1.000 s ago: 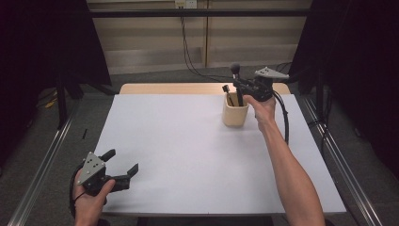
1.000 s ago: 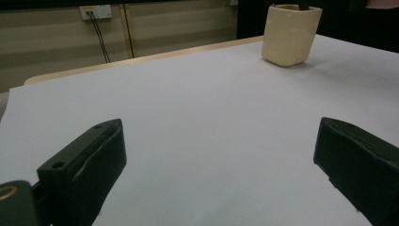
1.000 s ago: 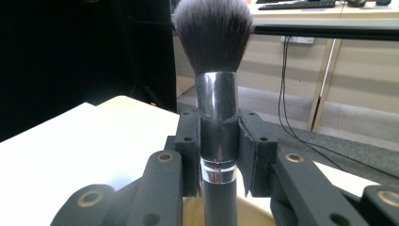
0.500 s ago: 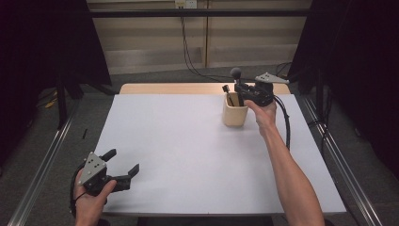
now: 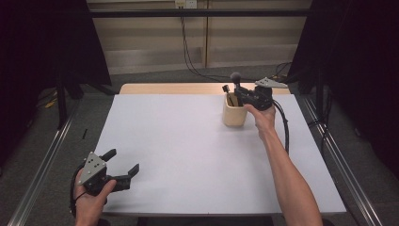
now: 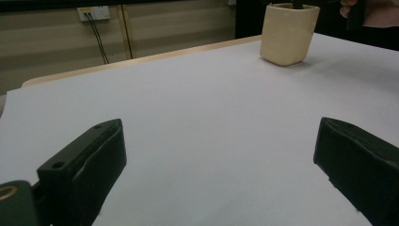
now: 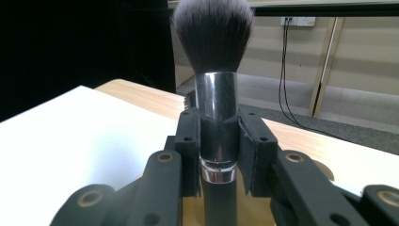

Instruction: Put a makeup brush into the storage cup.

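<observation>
Compared with a second ago, the right gripper (image 5: 241,95) has dropped lower over the cream square-sided holder cup (image 5: 234,112), so the black-bristled makeup brush with the chrome ferrule (image 7: 215,101) sits a bit lower too, though its handle was already in the cup. Everything else looks the same.

The white-covered table (image 5: 197,155) has the cup standing near its far edge, right of centre. The right gripper is just above the cup's rim, jaws squeezed onto the brush's ferrule from both sides, bristles pointing straight up. Other dark handles poke out of the cup beside it.

The left gripper (image 5: 123,165) is well away from the cup, at the table's near left corner, jaws spread wide with nothing between them.
</observation>
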The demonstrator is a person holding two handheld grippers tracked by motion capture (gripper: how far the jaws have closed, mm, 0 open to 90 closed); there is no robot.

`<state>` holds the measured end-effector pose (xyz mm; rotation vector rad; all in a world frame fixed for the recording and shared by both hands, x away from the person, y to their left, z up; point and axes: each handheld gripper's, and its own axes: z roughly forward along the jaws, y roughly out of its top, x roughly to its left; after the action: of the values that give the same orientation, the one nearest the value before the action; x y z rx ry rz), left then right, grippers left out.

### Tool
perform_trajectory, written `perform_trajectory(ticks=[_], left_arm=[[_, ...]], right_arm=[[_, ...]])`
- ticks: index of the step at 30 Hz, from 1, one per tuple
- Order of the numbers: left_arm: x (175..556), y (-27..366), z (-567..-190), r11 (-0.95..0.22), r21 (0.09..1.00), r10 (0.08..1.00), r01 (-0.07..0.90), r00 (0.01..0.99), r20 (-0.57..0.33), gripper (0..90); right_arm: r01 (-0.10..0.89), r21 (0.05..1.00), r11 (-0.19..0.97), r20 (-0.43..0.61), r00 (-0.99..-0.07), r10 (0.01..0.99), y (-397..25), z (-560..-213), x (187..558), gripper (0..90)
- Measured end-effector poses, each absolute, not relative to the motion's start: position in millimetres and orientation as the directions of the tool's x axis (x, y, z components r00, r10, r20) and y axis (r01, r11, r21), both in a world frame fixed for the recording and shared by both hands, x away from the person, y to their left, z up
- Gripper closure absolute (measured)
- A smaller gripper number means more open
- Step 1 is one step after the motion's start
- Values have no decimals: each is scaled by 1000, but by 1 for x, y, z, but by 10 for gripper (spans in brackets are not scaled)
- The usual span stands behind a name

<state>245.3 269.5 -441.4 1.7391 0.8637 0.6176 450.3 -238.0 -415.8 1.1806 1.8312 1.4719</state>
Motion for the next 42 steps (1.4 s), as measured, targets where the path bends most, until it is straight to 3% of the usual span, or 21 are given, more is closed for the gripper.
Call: perform_trajectory(ticks=[16, 25, 32, 42], left_arm=[[245, 269, -441, -189, 950, 793, 248, 609, -2, 29], [245, 268, -441, -200, 948, 788, 249, 615, 5, 29], [245, 268, -441, -199, 948, 788, 247, 616, 5, 29], [246, 267, -441, -194, 948, 792, 251, 611, 0, 29]], right_arm=[[332, 941, 62, 119, -499, 858, -239, -423, 447, 720], [339, 939, 58, 125, -495, 860, -240, -425, 446, 673], [330, 942, 57, 122, -498, 858, -240, -422, 443, 552], [329, 943, 56, 122, -496, 860, -238, -420, 439, 233]])
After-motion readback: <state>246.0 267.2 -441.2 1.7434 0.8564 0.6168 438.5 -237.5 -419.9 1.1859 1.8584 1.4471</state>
